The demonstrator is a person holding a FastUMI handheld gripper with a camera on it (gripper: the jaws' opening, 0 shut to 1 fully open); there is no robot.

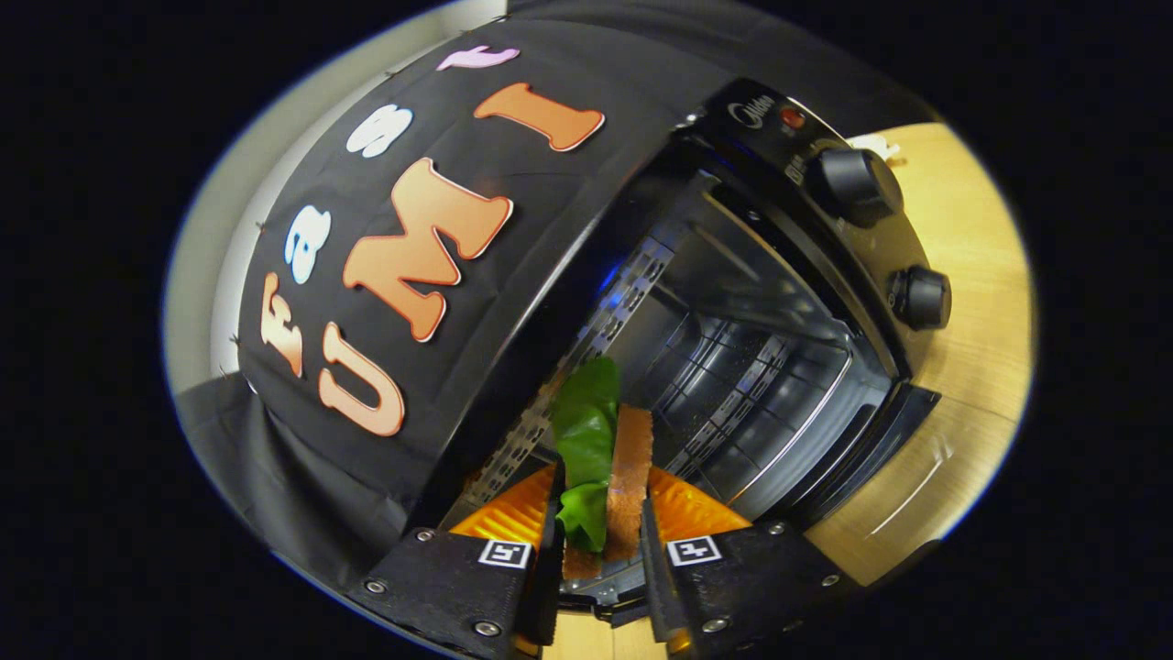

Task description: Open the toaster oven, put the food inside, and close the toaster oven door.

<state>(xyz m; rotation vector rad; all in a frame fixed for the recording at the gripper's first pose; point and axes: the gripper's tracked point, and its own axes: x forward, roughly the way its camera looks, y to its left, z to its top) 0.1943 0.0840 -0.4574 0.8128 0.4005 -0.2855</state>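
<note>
Clearly the gripper (600, 541) at the bottom centre of the frame is closed on the food (605, 458), a slice of toast with a green lettuce leaf, and both fingers press on its sides. Just beyond it, in the middle and right of the frame, the toaster oven (779, 302) stands on the wooden table (971, 275) with its door (880, 458) open. Its two knobs (857, 183) are at the upper right.

Your toaster oven (733, 367): black, two knobs, door (880, 467) open, on the wooden table. Your food (605, 458): a green leaf against a brown slice, held upright before the oven's mouth.
</note>
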